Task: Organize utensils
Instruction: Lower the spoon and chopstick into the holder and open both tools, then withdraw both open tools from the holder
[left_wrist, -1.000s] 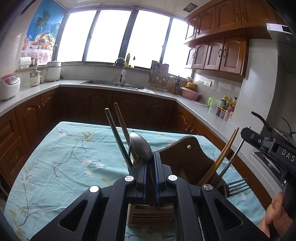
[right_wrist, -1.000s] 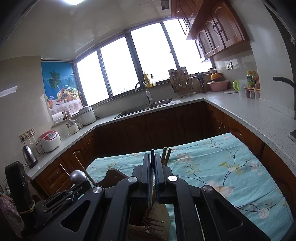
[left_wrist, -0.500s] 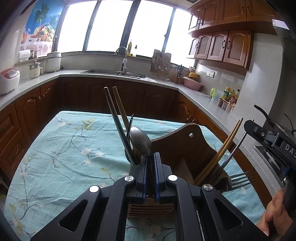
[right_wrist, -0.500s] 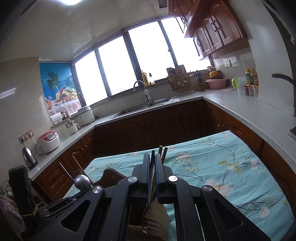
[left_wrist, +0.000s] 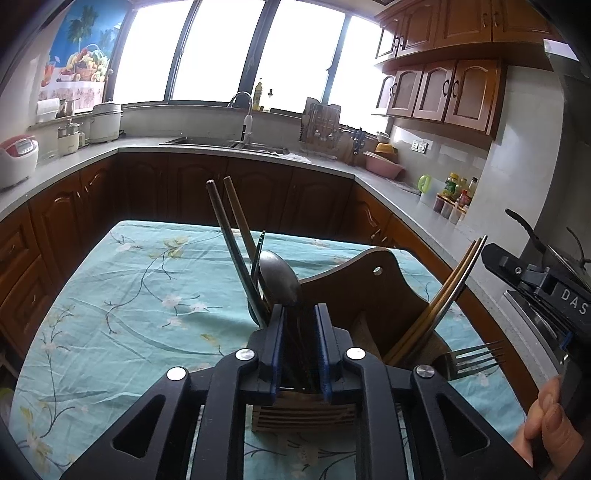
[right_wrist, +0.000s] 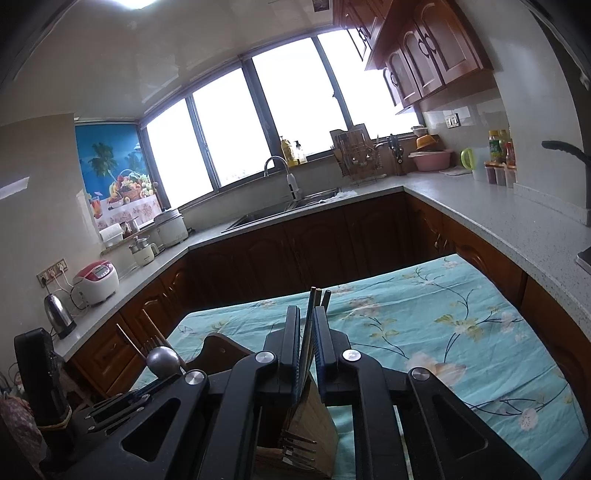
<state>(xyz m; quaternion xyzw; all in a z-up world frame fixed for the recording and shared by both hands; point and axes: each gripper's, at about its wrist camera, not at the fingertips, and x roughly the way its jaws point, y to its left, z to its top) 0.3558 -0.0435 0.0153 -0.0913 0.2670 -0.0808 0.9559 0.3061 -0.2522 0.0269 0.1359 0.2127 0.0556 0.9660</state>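
A wooden utensil holder (left_wrist: 369, 295) stands on the table with the floral teal cloth (left_wrist: 129, 295). My left gripper (left_wrist: 299, 314) has its jaws slightly apart around the handle of a metal spoon (left_wrist: 280, 280) that stands in the holder's left compartment beside dark chopsticks (left_wrist: 229, 243). Wooden chopsticks (left_wrist: 447, 295) and a fork (left_wrist: 476, 356) lean out on the right. My right gripper (right_wrist: 304, 314) has a small gap around chopsticks (right_wrist: 314, 299) over the holder (right_wrist: 314, 432). The spoon (right_wrist: 162, 360) shows at the left there.
Wooden cabinets and a grey counter (left_wrist: 221, 147) ring the table, with a sink (left_wrist: 225, 142), rice cookers (left_wrist: 14, 155) and a dish rack (left_wrist: 321, 122). The other gripper's body (left_wrist: 535, 280) and a hand (left_wrist: 546, 417) are at the right edge.
Both grippers' jaws have parted a little from tightly shut. The spoon and the chopsticks have sunk lower into the holder.
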